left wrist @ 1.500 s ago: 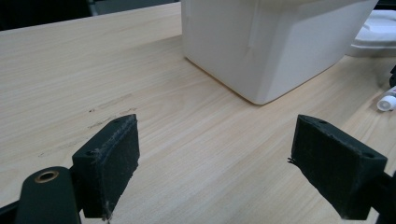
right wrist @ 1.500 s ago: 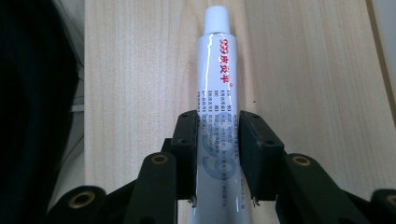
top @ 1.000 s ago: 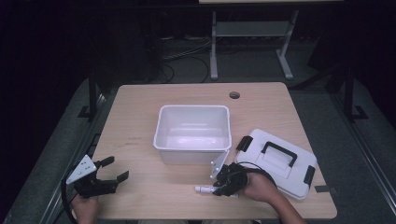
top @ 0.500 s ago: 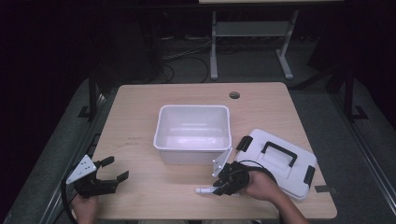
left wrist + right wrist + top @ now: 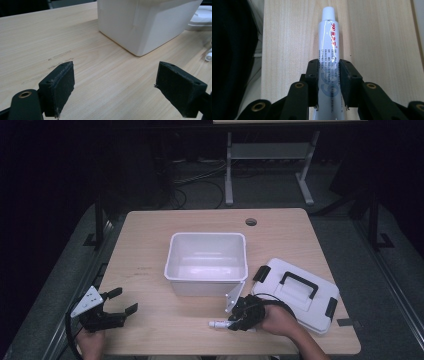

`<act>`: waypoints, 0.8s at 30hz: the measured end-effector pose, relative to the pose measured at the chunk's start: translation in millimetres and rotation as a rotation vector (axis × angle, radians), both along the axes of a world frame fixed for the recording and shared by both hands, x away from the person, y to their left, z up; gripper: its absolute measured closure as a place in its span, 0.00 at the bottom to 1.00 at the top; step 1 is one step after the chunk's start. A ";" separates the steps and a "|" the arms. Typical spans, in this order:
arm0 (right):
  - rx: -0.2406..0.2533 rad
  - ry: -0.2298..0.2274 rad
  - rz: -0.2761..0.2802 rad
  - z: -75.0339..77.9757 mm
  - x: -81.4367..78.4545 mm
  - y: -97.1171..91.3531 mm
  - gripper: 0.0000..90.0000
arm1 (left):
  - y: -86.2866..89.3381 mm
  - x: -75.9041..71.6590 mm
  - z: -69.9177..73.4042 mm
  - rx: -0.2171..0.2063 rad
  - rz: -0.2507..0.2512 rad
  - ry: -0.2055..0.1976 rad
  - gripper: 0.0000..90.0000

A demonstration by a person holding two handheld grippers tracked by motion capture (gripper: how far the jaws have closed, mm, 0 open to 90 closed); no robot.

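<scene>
We take the white storage bin in the middle of the wooden table as our landmark. Just in front of its right corner, toward the person's edge, our right gripper is clamped on a white tube with a white screw cap. In the right gripper view the tube runs straight away from us between the two black pads, which press against its sides; red and dark print shows on its glossy skin, and its cap points away along the table. From above, the tube lies low over the wood, its cap pointing left; we cannot tell whether it touches the table.

To the right of the bin, well clear of its wall, lies the bin's white lid with black handle and clips, flat on the table beside our right hand.

Our left gripper sits well to the left front of the bin, near the table's corner. In the left gripper view its jaws stand wide apart over bare wood, gripping nothing, with the bin's wall ahead.
</scene>
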State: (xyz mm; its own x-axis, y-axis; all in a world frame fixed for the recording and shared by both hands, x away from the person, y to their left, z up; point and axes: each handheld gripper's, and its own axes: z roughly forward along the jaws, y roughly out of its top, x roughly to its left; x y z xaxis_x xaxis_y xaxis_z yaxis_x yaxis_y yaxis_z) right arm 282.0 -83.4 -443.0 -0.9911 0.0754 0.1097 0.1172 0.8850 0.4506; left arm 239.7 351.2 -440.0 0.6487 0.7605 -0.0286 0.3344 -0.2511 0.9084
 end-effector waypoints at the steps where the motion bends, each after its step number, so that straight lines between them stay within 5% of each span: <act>1: -0.007 0.004 0.007 -0.8 -0.2 0.9 0.77 | 0.2 0.0 0.0 -0.001 -0.001 0.000 0.16; 12: -0.015 -0.022 0.019 -2.8 -3.9 7.3 0.66 | 0.2 0.2 -0.1 -0.001 -0.001 0.002 0.16; 24: -0.012 -0.019 0.023 -2.2 -2.9 8.2 0.79 | 1.6 0.0 0.2 -0.005 -0.001 -0.001 0.16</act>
